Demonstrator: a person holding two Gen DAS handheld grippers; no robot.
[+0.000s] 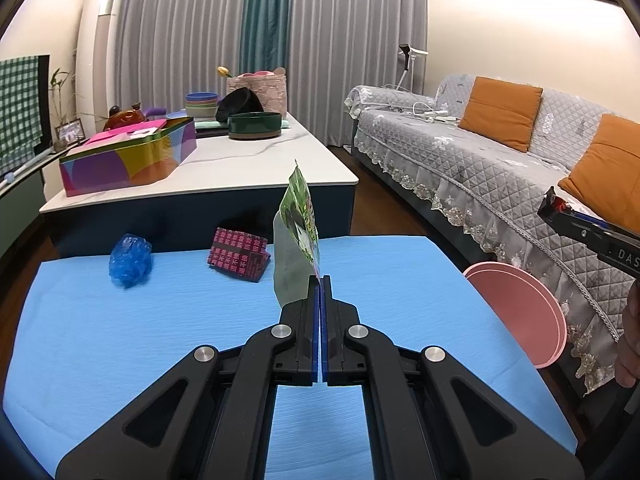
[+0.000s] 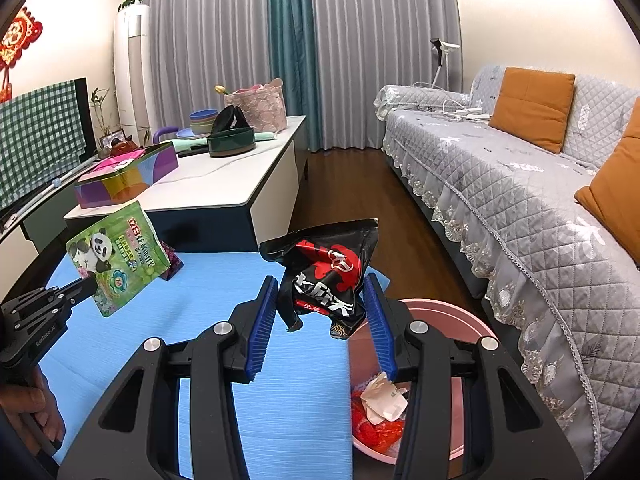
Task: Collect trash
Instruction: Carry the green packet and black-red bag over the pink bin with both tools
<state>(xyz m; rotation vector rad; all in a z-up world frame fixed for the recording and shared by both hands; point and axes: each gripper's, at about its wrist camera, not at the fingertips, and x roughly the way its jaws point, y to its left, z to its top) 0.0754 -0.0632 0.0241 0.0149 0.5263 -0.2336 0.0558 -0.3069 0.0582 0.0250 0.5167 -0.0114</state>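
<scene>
Left gripper [image 1: 321, 280] fingers clamp the green panda pouch [image 1: 302, 216] mid-frame; right gripper [image 2: 322, 300] fingers pinch a black-red wrapper [image 2: 328, 276]. Only right wrist shows trash inside the pink bin [image 2: 472, 328]; only left shows the blue bag [image 1: 130, 260], upper left on the desk [image 1: 120, 340].

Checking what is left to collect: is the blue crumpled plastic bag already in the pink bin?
No, the blue crumpled plastic bag lies on the blue table mat, away from the pink bin.
</scene>
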